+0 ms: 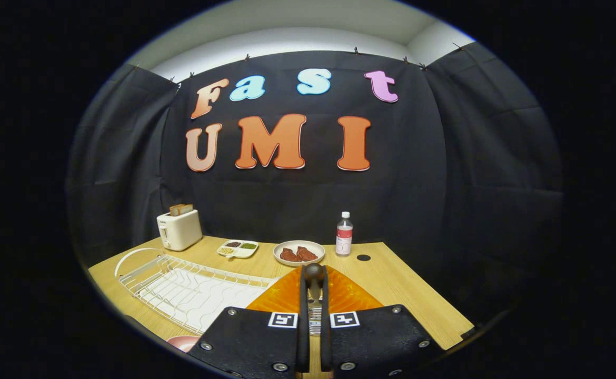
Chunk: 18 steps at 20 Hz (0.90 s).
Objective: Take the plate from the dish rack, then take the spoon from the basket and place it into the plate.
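Fingers [314, 295] nearly pressed together, pinching the spoon [314, 297]: dark round end sticks up past the fingertips, metal part runs down the narrow gap between them. Looks like both fingers bear on it.

Orange plate [339, 297] is already out of the dish rack [181, 287] and lies flat on the tabletop [397, 284], directly under and just ahead of the fingers. The white wire rack sits to the left of the plate and looks empty. Can't make out the basket; there's something pinkish [184, 342] at the near left by the gripper body, too cropped to call.

Step, as I judge it: plate done, spoon picked, now the carry/place leg. The spoon is held over the plate, not in it yet.

Next move needs: lower until the spoon is close to the plate surface, keep it over the centre rather than the rim, then spread the fingers and back off straight so the spoon isn't dragged out. Risk: the spoon stands fairly upright in the grip, so it may tip or bounce on release; tilting it flatter first would help.

Far side, not in play: toaster [179, 229] with bread far left, small divided dish [238, 248], white plate of meat [299, 252], water bottle [344, 234] to its right. All well beyond the orange plate.
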Motion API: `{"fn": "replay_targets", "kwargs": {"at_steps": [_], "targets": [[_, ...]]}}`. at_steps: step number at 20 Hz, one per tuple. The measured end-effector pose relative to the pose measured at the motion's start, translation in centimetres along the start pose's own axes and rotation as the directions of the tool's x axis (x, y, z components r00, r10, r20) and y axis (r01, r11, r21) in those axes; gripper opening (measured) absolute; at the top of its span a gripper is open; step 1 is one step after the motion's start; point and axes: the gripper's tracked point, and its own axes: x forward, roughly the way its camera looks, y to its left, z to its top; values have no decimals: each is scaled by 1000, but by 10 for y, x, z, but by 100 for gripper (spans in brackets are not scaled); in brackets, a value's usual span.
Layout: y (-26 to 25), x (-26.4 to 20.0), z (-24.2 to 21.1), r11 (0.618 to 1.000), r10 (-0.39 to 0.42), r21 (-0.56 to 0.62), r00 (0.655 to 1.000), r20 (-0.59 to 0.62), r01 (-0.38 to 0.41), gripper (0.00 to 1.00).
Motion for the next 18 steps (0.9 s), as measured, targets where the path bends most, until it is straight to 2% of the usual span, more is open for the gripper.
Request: {"fn": "replay_targets", "kwargs": {"at_steps": [9, 14, 18], "targets": [[51, -61, 25, 989, 143, -50, 988, 53, -140, 8], [86, -85, 11, 964, 265, -11, 964, 22, -264, 8], [101, -94, -7, 946, 323, 13, 946, -14, -323, 8]]}}
